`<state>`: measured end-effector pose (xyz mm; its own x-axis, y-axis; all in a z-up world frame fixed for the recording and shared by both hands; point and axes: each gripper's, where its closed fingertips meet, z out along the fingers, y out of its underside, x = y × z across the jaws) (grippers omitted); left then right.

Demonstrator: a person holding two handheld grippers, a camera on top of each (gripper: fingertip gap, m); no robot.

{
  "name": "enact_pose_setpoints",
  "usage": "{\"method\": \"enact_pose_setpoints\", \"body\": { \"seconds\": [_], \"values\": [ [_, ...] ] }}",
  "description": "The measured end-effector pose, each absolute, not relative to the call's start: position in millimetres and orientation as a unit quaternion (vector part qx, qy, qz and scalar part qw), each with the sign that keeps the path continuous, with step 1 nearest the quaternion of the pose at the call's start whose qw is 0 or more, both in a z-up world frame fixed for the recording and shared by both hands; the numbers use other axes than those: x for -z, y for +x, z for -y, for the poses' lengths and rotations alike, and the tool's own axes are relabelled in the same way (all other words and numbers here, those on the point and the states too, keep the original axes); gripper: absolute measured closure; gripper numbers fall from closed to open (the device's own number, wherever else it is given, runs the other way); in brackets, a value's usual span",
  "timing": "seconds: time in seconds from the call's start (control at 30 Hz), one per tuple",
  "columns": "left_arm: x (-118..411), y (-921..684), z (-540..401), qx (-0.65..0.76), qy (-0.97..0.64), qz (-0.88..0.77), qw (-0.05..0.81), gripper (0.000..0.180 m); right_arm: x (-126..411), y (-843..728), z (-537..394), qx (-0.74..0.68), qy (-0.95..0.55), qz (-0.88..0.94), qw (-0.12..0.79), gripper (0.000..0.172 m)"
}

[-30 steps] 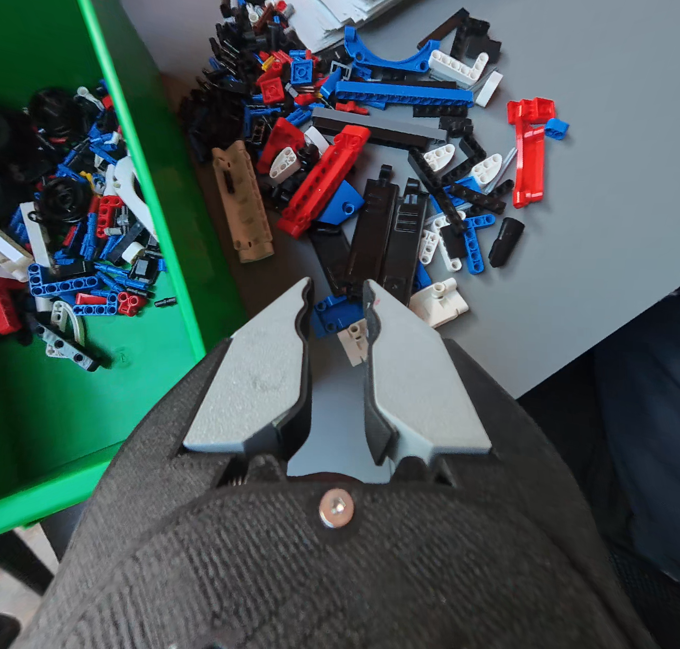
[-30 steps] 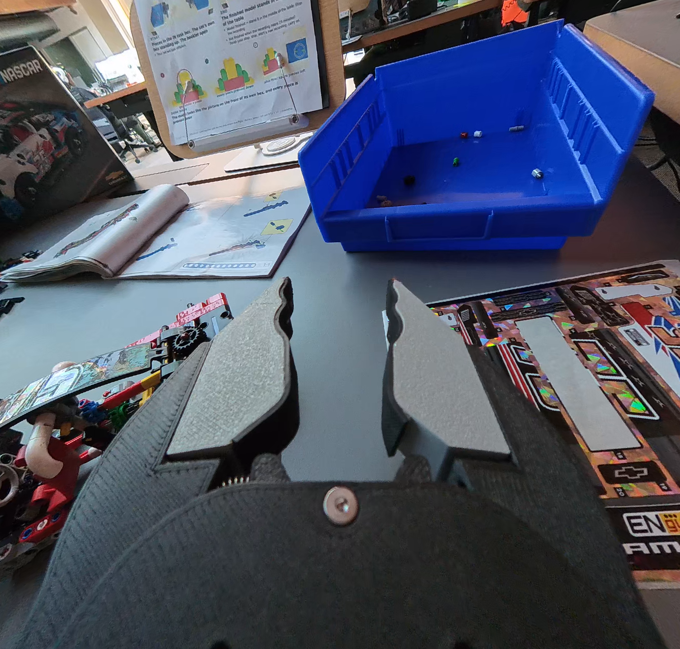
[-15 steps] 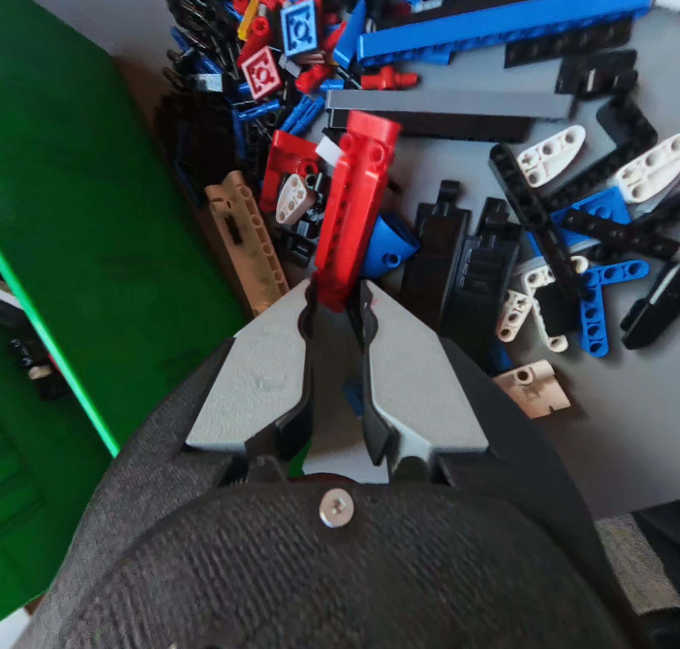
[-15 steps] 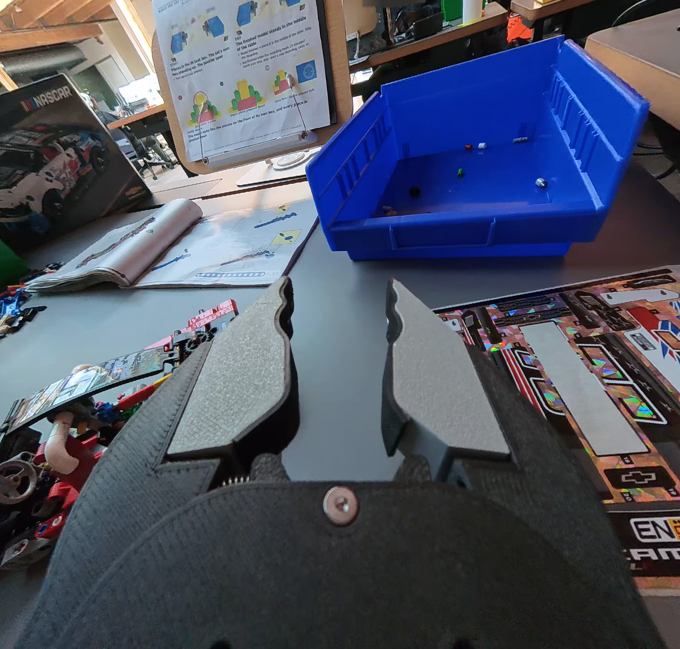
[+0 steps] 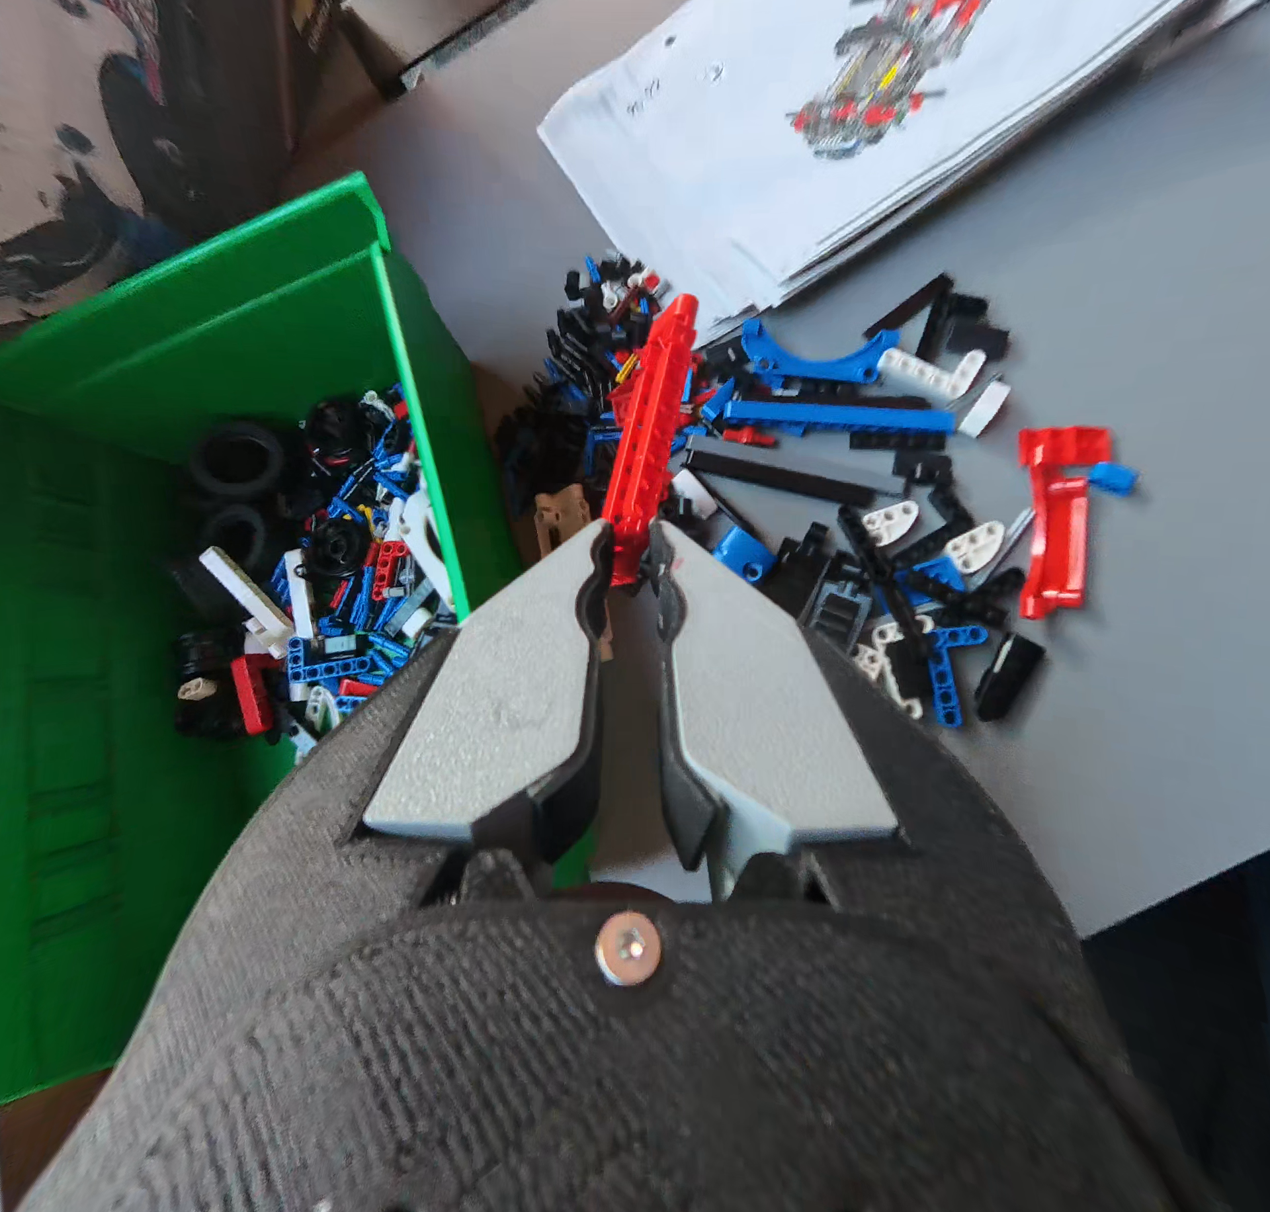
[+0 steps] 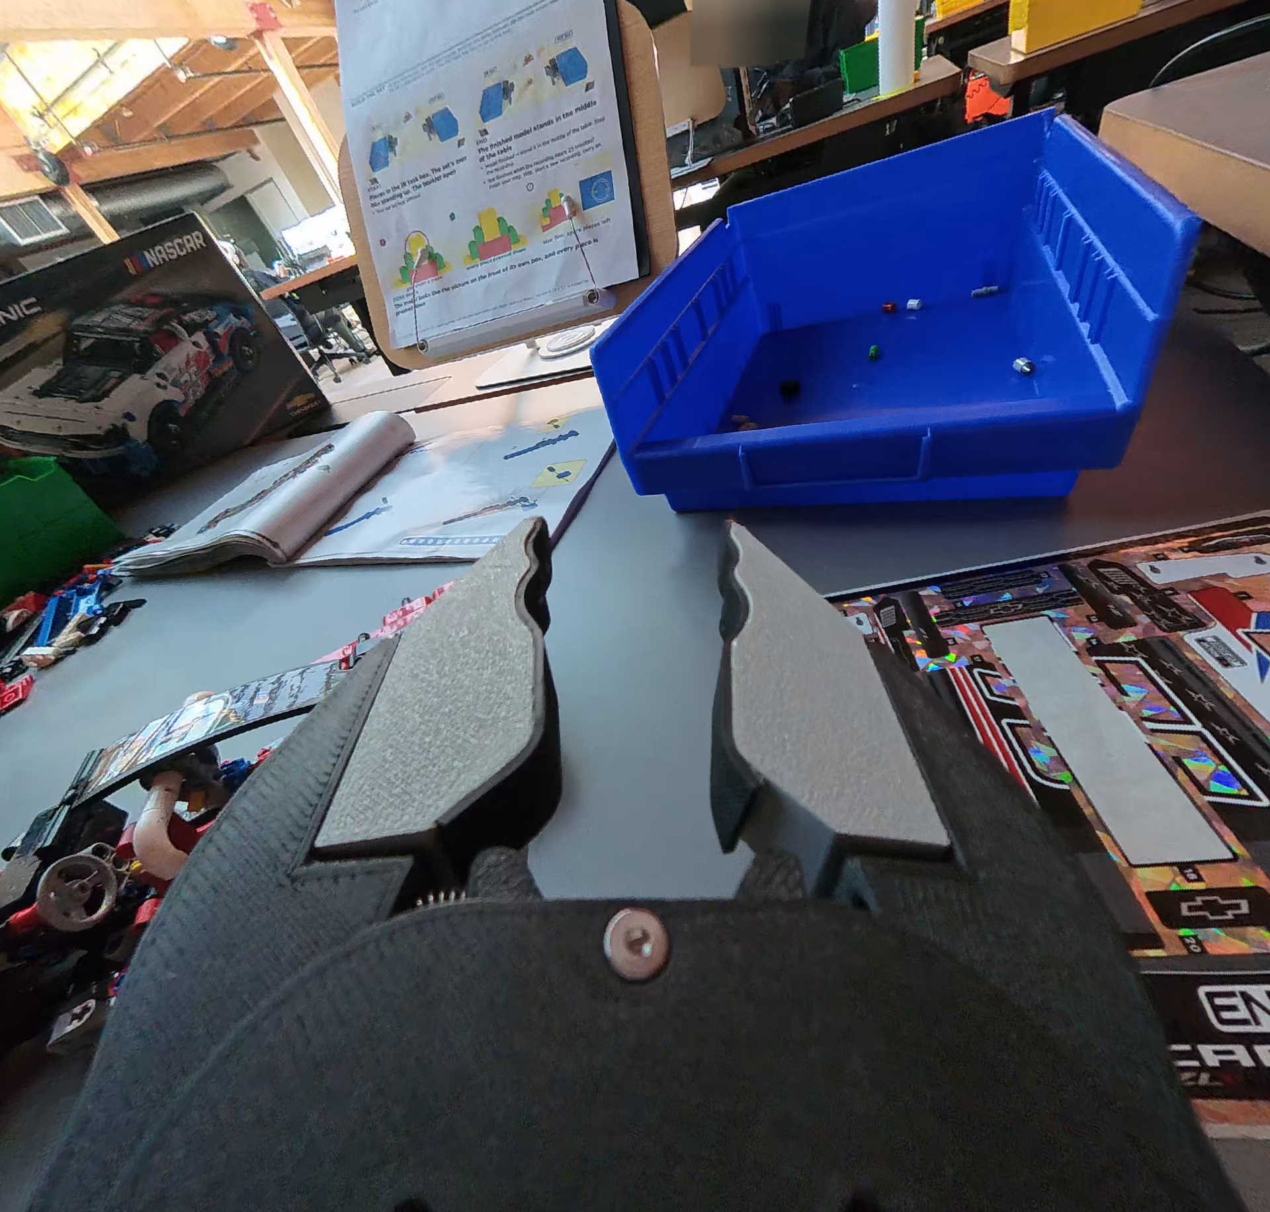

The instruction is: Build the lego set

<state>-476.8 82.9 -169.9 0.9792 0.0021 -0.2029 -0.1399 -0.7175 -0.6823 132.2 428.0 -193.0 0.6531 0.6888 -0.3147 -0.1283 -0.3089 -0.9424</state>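
My left gripper (image 5: 631, 557) is shut on one end of a long red toy beam (image 5: 649, 437) and holds it raised above a pile of loose toy building pieces (image 5: 825, 478) on the grey table. The beam sticks out forward from the fingertips. A green bin (image 5: 206, 368) with several more pieces and black tyres stands to the left. My right gripper (image 6: 632, 560) is open and empty over bare grey table, with a partly built toy car (image 6: 137, 801) at its lower left.
An open instruction booklet (image 6: 343, 492) lies ahead of the right gripper and also shows in the left wrist view (image 5: 859, 100). A blue bin (image 6: 893, 354) with a few tiny pieces stands behind. A shiny sticker sheet (image 6: 1099, 732) lies to the right. A product box (image 6: 137, 333) stands at the back left.
My left gripper closed on the red beam in the pile and lifted it up and back, away from the table. My right gripper stayed open, with its view tilting slightly.
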Motion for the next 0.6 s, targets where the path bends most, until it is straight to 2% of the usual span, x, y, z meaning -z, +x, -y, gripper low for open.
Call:
{"method": "enact_pose_setpoints", "body": {
  "seconds": [0.1, 0.33, 0.5, 0.57, 0.6],
  "values": [
    [177, -459, -84, -0.054, -0.928, -0.050, 0.365, 0.172, 191, 133, -427, -0.372, -0.716, 0.192, 0.558, 0.126],
    [249, -426, -84, -0.021, -0.956, -0.067, 0.286, 0.171, 188, 135, -426, -0.381, -0.709, 0.188, 0.563, 0.126],
    [241, -420, -78, 0.004, -0.945, -0.054, 0.322, 0.170, 188, 134, -426, -0.384, -0.708, 0.189, 0.562, 0.127],
    [237, -424, -71, 0.012, -0.947, -0.037, 0.320, 0.154, 187, 134, -426, -0.384, -0.707, 0.189, 0.563, 0.127],
    [235, -431, -68, 0.000, -0.947, -0.027, 0.321, 0.154, 187, 134, -426, -0.385, -0.706, 0.189, 0.563, 0.127]
  ]
}}
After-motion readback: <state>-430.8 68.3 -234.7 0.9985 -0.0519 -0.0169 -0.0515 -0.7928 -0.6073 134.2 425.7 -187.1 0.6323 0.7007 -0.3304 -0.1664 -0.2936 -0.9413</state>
